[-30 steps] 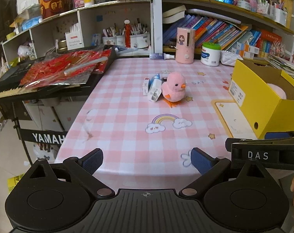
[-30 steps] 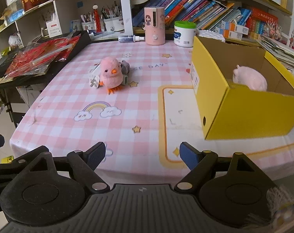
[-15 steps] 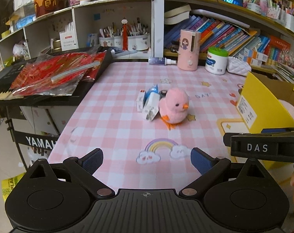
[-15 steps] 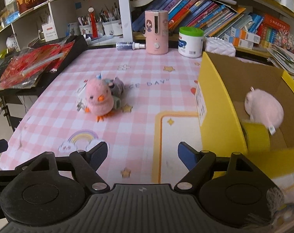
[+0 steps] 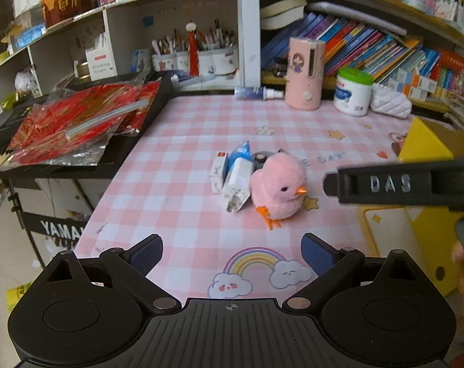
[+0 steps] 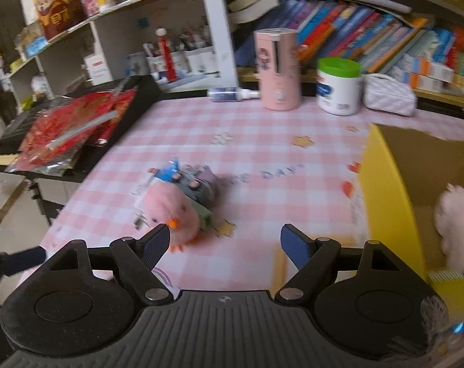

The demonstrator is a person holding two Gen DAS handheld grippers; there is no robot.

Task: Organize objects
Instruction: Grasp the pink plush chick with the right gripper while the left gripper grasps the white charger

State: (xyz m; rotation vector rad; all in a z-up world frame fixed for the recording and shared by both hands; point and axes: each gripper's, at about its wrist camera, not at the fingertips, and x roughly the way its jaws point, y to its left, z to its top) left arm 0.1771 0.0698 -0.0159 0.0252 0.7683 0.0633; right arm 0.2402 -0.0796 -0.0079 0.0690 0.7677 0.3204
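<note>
Landmark: chick toy [image 5: 278, 191], mid-table [image 5: 176, 165]. Charger [image 5: 238, 184] and small packets [image 5: 219, 171] touch its left side. Open box [image 6: 385, 196] well right, another plush [image 6: 457, 227] inside. Cylinder dispenser [image 5: 305, 73] and tub [image 5: 353, 92] behind, at the table's far edge.

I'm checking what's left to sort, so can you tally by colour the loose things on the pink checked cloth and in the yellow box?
Pink: 3, namely the plush chick, the plush in the yellow box and the tall canister
White: 3, namely the charger, the small box and the green-lidded tub
Blue: 2, namely the packet and the spray bottle
Total: 8
</note>
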